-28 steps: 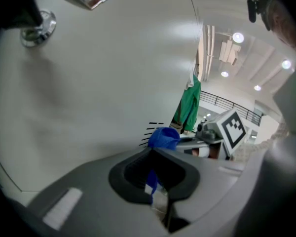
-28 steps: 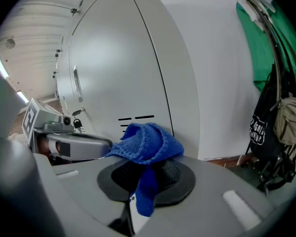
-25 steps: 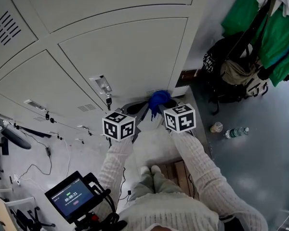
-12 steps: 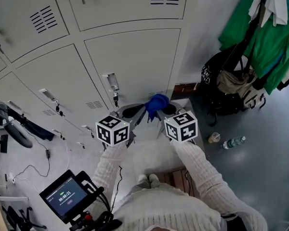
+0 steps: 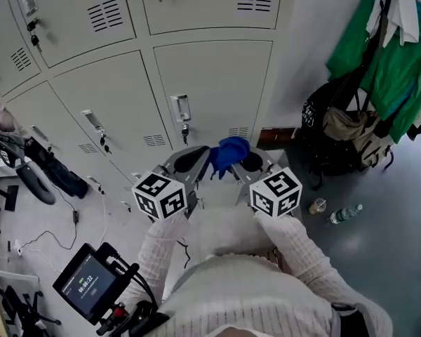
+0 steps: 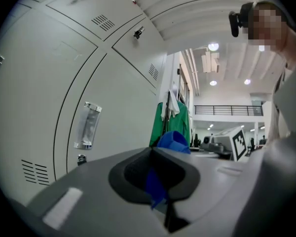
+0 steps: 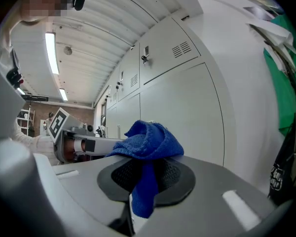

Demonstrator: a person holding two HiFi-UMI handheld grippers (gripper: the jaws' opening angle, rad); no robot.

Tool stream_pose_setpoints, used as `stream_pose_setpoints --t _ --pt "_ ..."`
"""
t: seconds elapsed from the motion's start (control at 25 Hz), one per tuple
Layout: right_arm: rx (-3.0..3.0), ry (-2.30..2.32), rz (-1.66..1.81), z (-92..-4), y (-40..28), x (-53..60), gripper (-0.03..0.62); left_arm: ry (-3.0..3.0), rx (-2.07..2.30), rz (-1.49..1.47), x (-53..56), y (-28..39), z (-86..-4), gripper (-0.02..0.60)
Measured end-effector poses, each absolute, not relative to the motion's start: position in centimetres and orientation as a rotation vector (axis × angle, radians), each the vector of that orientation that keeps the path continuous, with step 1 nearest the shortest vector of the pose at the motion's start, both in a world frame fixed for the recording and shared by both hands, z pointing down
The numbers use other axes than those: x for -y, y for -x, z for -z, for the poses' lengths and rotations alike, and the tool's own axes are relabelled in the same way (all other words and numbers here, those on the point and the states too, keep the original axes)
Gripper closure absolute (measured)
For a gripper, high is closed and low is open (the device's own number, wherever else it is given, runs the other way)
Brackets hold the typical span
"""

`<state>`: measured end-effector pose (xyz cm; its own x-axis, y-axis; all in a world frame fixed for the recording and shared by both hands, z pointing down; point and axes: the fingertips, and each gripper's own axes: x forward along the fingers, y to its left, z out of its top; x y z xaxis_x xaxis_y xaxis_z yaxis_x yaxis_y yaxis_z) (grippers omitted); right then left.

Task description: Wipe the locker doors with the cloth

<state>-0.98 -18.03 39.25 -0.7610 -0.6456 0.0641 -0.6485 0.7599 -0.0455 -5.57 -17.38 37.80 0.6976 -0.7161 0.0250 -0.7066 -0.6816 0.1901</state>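
Lately the view has tipped upward: a second ago only the lower locker doors filled the head view, and now the upper row with its vents shows as well, while the two marker cubes have sunk in the picture and drawn a little further apart. The cloth (image 5: 229, 153) has kept its place between the two tools throughout. The right gripper (image 7: 140, 181) is closed on it, with a bunched blue wad standing above the pads and a tail hanging down through the seam. The left gripper (image 6: 158, 186) is likewise closed, with only a thin blue strip nipped between its pads and the rest of the wad showing past them. Held so, the cloth hangs in the air in front of the lower door (image 5: 217, 90), just below the latch (image 5: 180, 109), and I judge it is not touching the metal. That suggests the wiping is not under way right now. The raised gaze reads to me as sizing up the doors, so the cloth has yet to be pressed flat on a panel.
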Motion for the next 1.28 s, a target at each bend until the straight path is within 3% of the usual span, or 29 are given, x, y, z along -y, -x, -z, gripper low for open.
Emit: stream_pose_setpoints --t 1.28 --pt "2.930 -1.124 -0.203 -39.9 -0.9 14.8 0.545 -2.672 1.090 0.045 14.5 2.0 -40.4 0.575"
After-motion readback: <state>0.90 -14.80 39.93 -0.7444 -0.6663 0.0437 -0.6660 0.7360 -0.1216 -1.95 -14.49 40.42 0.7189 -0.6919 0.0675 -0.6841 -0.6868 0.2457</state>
